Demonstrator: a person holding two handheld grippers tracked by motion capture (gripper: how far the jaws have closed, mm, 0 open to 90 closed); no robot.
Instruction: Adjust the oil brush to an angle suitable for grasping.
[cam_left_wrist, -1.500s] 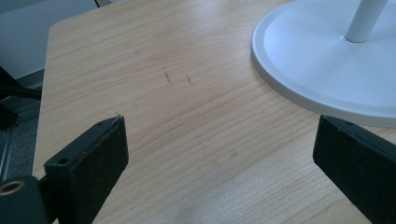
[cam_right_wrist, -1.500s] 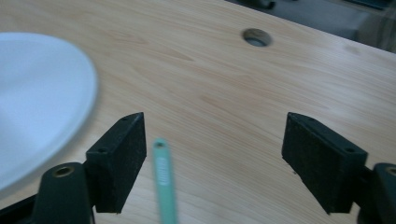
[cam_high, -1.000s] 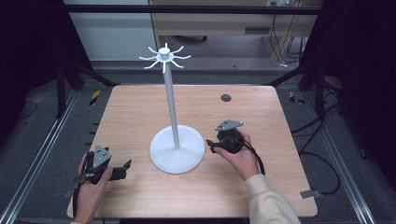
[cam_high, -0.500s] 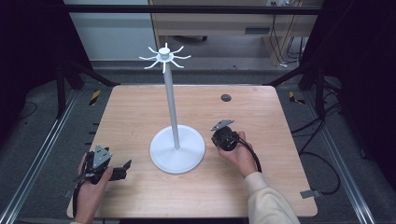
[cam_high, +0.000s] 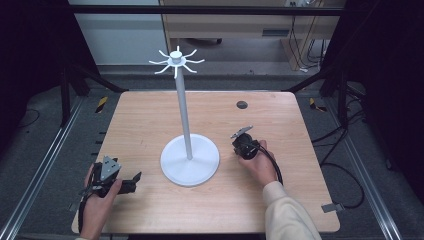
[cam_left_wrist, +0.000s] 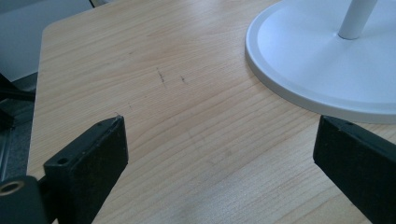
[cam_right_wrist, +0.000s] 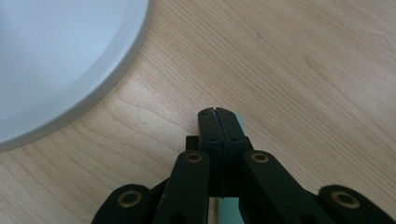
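At mid-bench stands the white stand (cam_high: 183, 107), the item in hand: a slim upright pole rising from a broad round base (cam_high: 190, 161) to a small crown of curved hooks (cam_high: 176, 61). All hooks are bare. We judge the wide, flat base to be there to keep the tall pole steady once loads hang from the crown. The finish is plain matt white, with a rounded lip around the base.

We hold the right tool (cam_right_wrist: 217, 114) low over the bench (cam_high: 150, 115), just beside the right edge of the base and apart from it. Its jaws have just been closing and now meet flush, clenched, with nothing visible between the pads. A pale green sliver (cam_right_wrist: 240, 125) shows just behind one jaw; we cannot tell what it is. Placed this near, the tool seems set to address the base rim, but that is a judgement.

We rest the left tool (cam_left_wrist: 217, 154) at the near left of the bench, well left of the base in the high view. Its jaws stand wide apart, released, with bare wood between them; the base rim lies ahead of one jaw, not touching. We read this as a waiting posture, aimed at the stand.

A small dark round fitting (cam_high: 242, 105) sits in the far bench surface, well clear of the work.
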